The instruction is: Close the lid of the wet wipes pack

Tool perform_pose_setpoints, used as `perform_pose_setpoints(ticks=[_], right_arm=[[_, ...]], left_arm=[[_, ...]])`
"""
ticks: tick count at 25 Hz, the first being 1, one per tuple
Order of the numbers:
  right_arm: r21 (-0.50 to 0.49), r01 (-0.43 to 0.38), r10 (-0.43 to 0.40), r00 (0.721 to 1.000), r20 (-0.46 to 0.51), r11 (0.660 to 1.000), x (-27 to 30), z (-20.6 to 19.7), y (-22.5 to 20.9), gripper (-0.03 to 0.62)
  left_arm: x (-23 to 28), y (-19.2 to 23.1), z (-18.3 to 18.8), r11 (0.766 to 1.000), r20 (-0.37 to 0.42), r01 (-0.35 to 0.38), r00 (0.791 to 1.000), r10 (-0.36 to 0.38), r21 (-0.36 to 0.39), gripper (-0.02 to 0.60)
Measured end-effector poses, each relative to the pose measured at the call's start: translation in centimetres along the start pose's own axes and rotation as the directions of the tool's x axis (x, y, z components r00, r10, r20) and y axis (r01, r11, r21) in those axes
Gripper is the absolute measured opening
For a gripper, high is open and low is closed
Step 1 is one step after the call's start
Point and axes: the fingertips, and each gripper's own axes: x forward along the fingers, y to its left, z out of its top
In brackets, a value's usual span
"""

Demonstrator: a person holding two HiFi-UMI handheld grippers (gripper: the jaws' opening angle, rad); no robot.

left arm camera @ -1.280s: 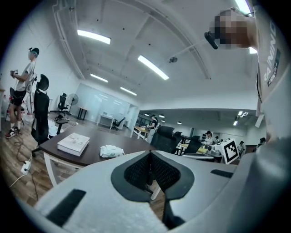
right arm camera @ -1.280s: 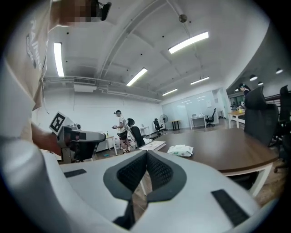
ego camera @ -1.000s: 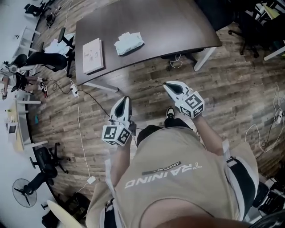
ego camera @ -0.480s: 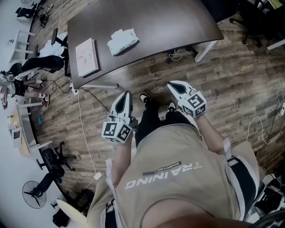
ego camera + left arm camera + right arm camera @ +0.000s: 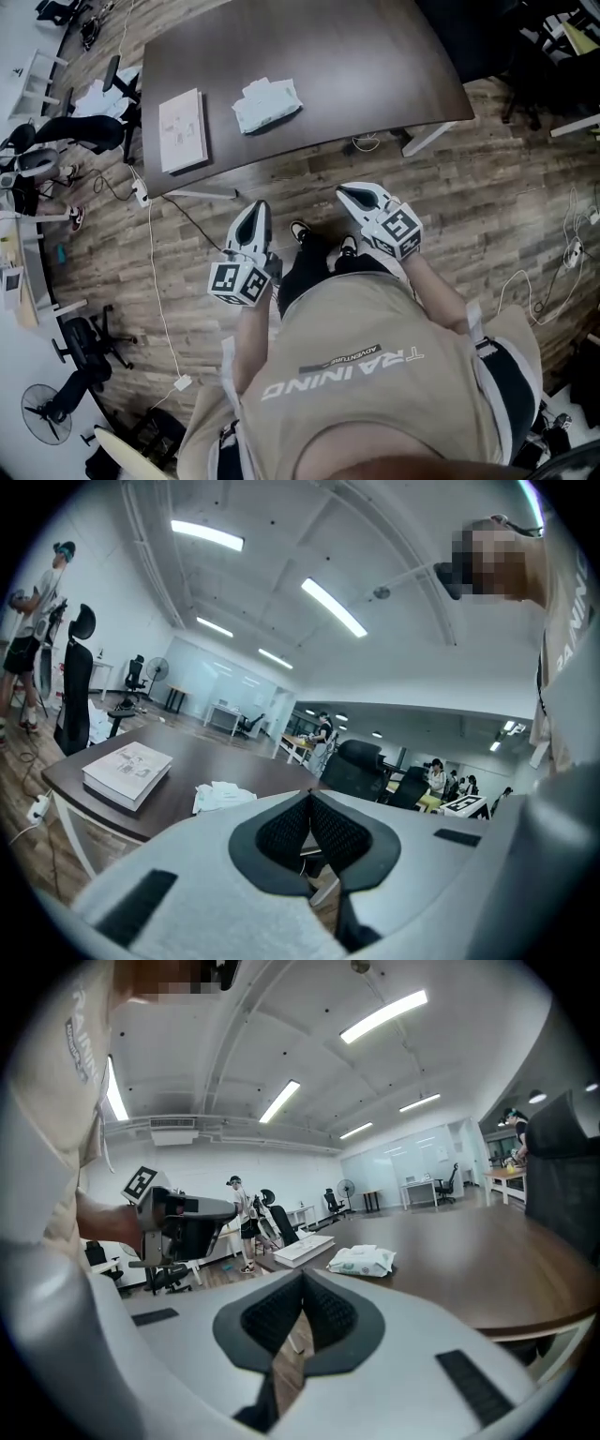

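The wet wipes pack (image 5: 267, 103) lies on the dark counter (image 5: 375, 56), toward 11 o'clock from the person, with a book (image 5: 183, 129) at its 9 o'clock. The left tongs (image 5: 254, 208) and right tongs (image 5: 345, 191) are each pressed together on nothing, held over the wooden floor (image 5: 487, 178) short of the counter's near edge. This looks like the approach: next comes stepping in and reaching toward 12 o'clock. Bare counter surrounds the pack; its lid is too small to judge.

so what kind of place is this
Probably an open-plan office: a large dark desk, black swivel chairs around it, and long strip lights on a high ceiling.
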Motion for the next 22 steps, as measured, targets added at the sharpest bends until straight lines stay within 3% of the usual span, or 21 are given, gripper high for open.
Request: perform_pose_setpoints(ticks=[6, 9, 12, 17, 22], right_arm=[[-0.045, 0.007, -0.008, 1.0, -0.025, 0.999, 4.2, 1.8, -0.3, 0.014], [-0.058, 0.044, -0.045, 0.999, -0.016, 0.997, 6.2, 3.7, -0.7, 0.014], [-0.062, 0.071, -0.071, 0.997, -0.003, 0.996, 8.1, 5.9, -0.7, 0.014], [-0.097, 0.111, -0.111, 0.994, 0.003, 0.989, 11.0, 8.3, -1.5, 0.014], [-0.043, 0.155, -0.156, 0.987, -0.027, 0.987, 12.8, 8.0, -1.4, 0.014]], left_arm=[[0.8, 4.0, 0.1, 0.999, 0.009, 0.006, 1.0, -0.006, -0.039, 0.005], [1.6, 6.0, 0.3, 0.999, -0.025, 0.02, 0.999, -0.019, 0.035, 0.005], [2.9, 7.1, 1.2, 0.989, -0.079, 0.079, 0.994, -0.07, 0.122, 0.005], [4.4, 9.6, 3.2, 0.986, -0.05, 0.131, 0.991, -0.126, 0.107, 0.005], [4.5, 11.8, 2.3, 0.989, -0.068, 0.131, 0.99, -0.126, 0.074, 0.005]])
